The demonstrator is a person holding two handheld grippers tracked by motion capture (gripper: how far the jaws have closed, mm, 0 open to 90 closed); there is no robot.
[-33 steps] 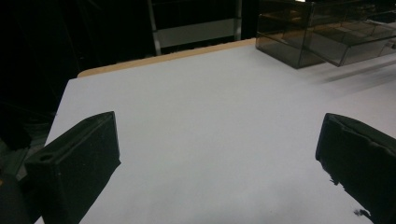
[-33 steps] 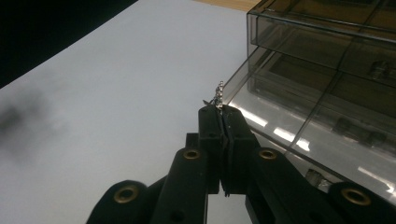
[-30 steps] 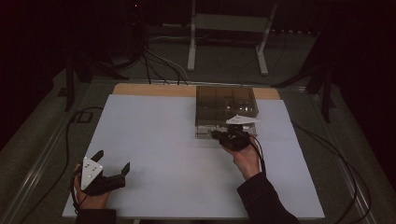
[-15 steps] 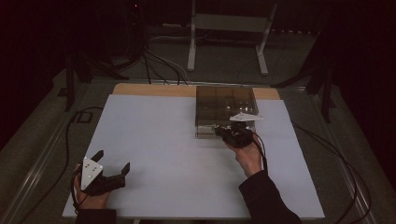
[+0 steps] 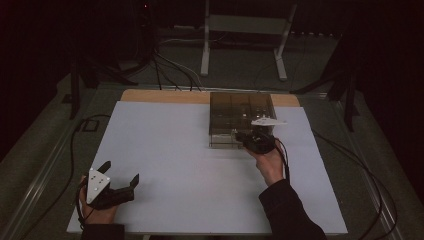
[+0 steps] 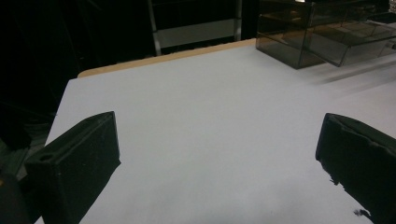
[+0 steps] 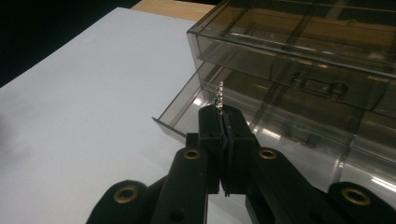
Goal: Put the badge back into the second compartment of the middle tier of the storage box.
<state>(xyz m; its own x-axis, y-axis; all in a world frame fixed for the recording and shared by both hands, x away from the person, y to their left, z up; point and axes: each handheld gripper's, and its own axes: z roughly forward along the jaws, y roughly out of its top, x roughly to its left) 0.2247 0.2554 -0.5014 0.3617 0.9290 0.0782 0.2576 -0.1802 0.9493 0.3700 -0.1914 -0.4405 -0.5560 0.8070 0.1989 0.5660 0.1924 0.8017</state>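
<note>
The left tool (image 5: pixel 120 186) rests wide open near the desk's (image 5: pixel 165 145) near-left edge, bare white surface stretching ahead. The right tool (image 7: pixel 223 114), pinched on a small chain (image 7: pixel 219 95), hovers at the open drawer (image 7: pixel 196 112) of the smoky box (image 5: pixel 242 112).

- Table (image 5: pixel 165 150) w/ white sheet over the top; bare wood strip (image 5: pixel 160 96) shows along far edge.
- Smoky clear plastic drawer box (image 5: pixel 240 107) sits on sheet, far right of centre; lowest drawer (image 7: pixel 187 116) pulled out partway toward near side.
- Left gripper (image 5: pixel 120 182) rests on sheet at near left corner, well apart from box.
- Rest of sheet bare; floor round table dark, cables (image 5: pixel 75 150) trail off left side.
</note>
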